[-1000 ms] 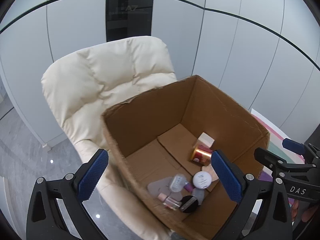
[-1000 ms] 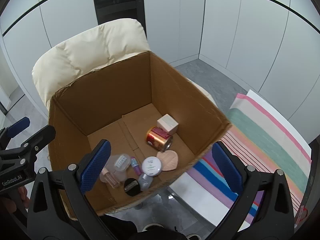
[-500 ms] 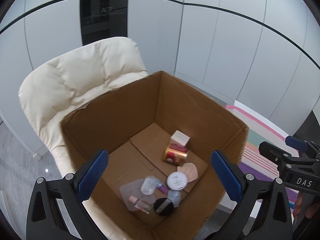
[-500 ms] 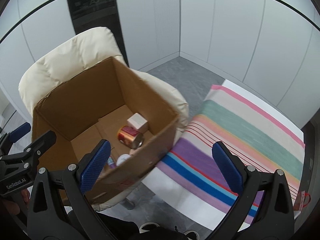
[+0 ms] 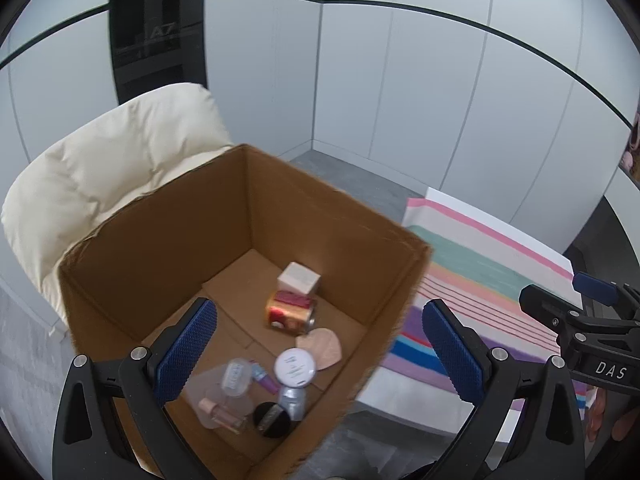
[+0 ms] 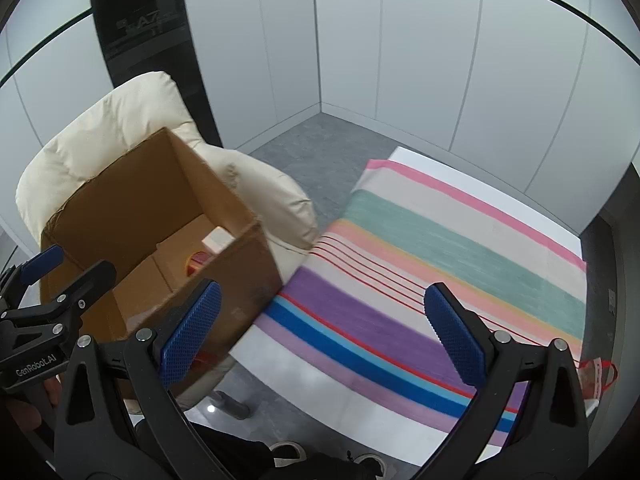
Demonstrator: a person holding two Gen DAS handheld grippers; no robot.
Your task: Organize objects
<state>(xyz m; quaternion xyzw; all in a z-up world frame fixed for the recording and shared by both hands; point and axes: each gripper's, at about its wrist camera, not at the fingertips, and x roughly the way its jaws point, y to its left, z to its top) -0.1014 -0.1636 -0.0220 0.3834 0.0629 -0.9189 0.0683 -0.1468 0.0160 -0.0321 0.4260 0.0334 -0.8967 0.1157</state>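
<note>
Pale panelled walls (image 6: pixel 420 60) and grey floor (image 6: pixel 320 140) behind, with a dark doorway strip (image 6: pixel 148 32) at upper left. Cream padded chair (image 6: pixel 120 128) carrying an open cardboard box (image 5: pixel 132 248), just beside a table under a striped cloth (image 6: pixel 440 248). Inside the box, on its floor: a small cream carton (image 5: pixel 299 278) touching a red and gold can (image 5: pixel 290 312) lying on its side, a pink heart-shaped pad (image 5: pixel 322 348), a white round jar lid (image 5: pixel 295 367), a clear lidded container (image 5: pixel 236 376), a black compact (image 5: pixel 272 419), a small pink-capped bottle (image 5: pixel 220 414). Left gripper (image 5: pixel 320 354) hovering above the box, jaws spread wide, holding nothing. Right gripper (image 6: pixel 320 334) above the cloth's near edge beside the box, jaws equally wide apart and empty.
</note>
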